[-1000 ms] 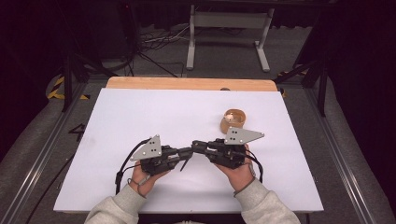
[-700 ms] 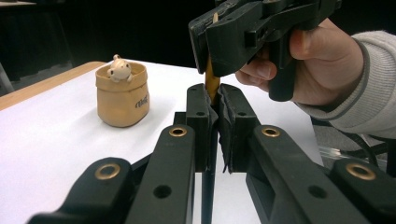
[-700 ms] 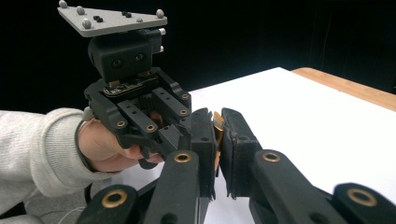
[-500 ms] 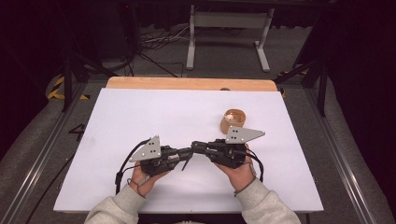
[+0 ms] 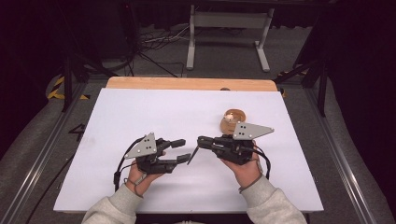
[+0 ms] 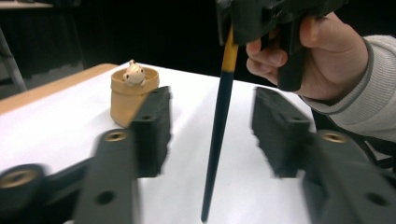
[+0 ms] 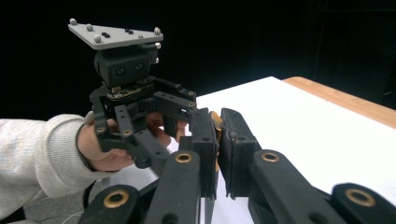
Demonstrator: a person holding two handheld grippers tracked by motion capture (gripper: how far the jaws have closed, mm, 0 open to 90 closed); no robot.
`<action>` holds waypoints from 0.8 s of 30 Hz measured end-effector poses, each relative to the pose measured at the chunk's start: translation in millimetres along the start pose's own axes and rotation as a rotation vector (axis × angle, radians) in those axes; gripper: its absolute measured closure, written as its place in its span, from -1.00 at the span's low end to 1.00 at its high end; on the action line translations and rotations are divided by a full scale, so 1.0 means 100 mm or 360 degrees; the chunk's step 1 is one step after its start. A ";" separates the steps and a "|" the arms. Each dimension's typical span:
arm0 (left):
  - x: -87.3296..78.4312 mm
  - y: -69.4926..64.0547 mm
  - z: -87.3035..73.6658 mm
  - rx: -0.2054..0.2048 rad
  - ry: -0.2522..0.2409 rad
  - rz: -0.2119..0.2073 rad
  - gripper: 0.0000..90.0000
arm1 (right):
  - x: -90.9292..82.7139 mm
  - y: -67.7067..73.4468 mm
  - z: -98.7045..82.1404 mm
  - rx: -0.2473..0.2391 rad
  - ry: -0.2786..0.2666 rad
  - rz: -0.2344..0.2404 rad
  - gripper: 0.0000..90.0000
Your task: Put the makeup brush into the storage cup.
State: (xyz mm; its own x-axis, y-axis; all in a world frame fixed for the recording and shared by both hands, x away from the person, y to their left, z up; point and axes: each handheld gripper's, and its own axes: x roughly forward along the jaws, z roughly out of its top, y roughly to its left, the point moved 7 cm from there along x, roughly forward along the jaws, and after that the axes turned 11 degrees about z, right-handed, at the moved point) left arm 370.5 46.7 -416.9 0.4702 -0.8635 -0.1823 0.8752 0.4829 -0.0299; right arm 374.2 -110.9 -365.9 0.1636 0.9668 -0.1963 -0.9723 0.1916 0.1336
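A thin dark stick (image 6: 219, 121) with a yellow-orange band hangs tip-down over the white table (image 5: 140, 112). My right gripper (image 7: 219, 126) is shut on its yellow upper end (image 7: 215, 122). My left gripper (image 6: 212, 109) faces it. Its jaws have just been opening and now stand apart on either side of the stick without touching it. From above, the left gripper (image 5: 182, 150) and right gripper (image 5: 200, 141) meet tip to tip near the table's middle, with the stick (image 5: 192, 156) slanting down between them. A small tan pot (image 6: 127, 100) with a little pale figure (image 6: 134, 73) in it stands beyond.
The tan pot (image 5: 232, 120) sits just behind my right hand. A wooden strip (image 5: 187, 83) borders the table's far edge. Metal rails run along both sides, and a stand's legs and cables lie on the floor beyond.
The left gripper's jaws were shut at the stick before; now they have spread and let it go. Both hands stay where they were, and the right grip is unchanged.
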 end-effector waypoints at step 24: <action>-0.13 0.20 -0.04 -0.0058 0.0054 0.0124 -0.93 | -0.29 -0.21 0.29 -0.0053 0.0050 -0.0216 0.89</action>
State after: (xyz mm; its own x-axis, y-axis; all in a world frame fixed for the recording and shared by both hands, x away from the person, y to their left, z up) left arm 381.4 67.7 -418.9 0.5321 -0.8180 -0.2186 0.8310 0.5540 -0.0499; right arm 394.4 -138.2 -334.8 0.2894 0.9264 -0.2409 -0.9466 0.3143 0.0713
